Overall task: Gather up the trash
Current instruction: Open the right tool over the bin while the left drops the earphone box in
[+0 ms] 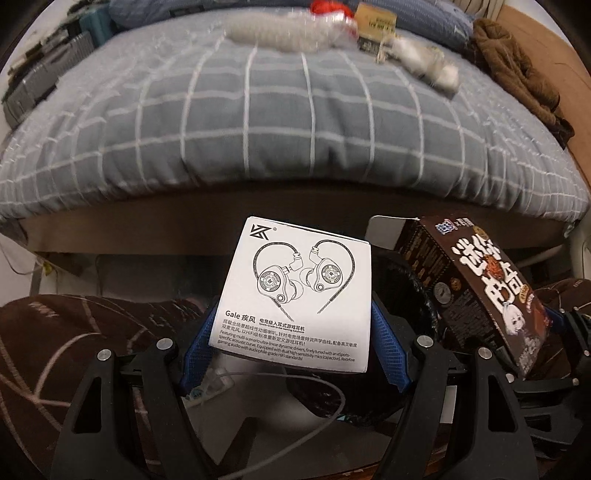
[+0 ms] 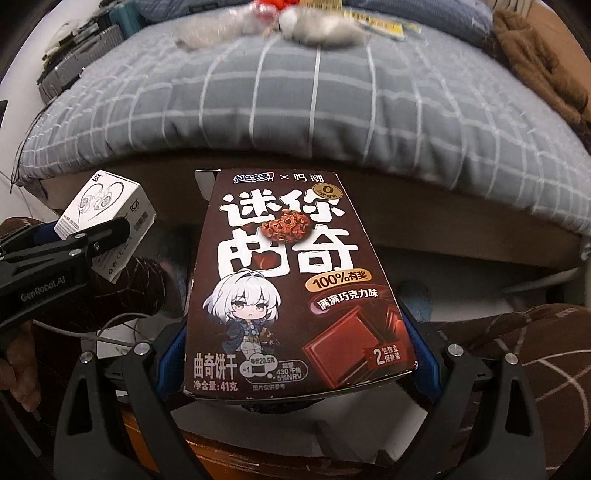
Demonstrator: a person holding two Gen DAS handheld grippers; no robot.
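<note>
My left gripper is shut on a white earphone box, held in the air in front of the bed; the box also shows in the right wrist view. My right gripper is shut on a brown cookie box with a cartoon girl on it, also seen in the left wrist view. Both boxes hover side by side over a black-lined bin below. More trash lies at the far side of the bed: clear plastic wrappers, a crumpled white wrapper and a yellowish packet.
The bed with a grey checked quilt fills the view ahead. A brown garment lies at its right edge, a grey case at its left. A white cable and a power strip lie on the floor below. Brown patterned trousers flank the grippers.
</note>
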